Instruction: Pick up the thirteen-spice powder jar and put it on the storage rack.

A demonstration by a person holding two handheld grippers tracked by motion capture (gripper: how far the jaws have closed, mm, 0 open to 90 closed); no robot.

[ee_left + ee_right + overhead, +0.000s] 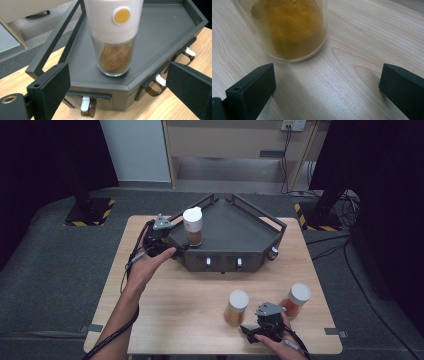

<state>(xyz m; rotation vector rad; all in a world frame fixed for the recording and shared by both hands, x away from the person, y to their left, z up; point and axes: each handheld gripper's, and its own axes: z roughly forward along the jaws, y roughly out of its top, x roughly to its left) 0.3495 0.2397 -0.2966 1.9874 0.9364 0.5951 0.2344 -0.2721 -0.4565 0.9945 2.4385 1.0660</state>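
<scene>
On the table [175,320], three jars, one racked.

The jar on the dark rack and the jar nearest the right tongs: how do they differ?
The jar on the rack stands raised on the dark rack; the jar by the right tongs stands on the wooden table. The rack jar holds brown powder, the table jar yellower powder. Both are upright, clear and white-capped, and neither is gripped.
</scene>
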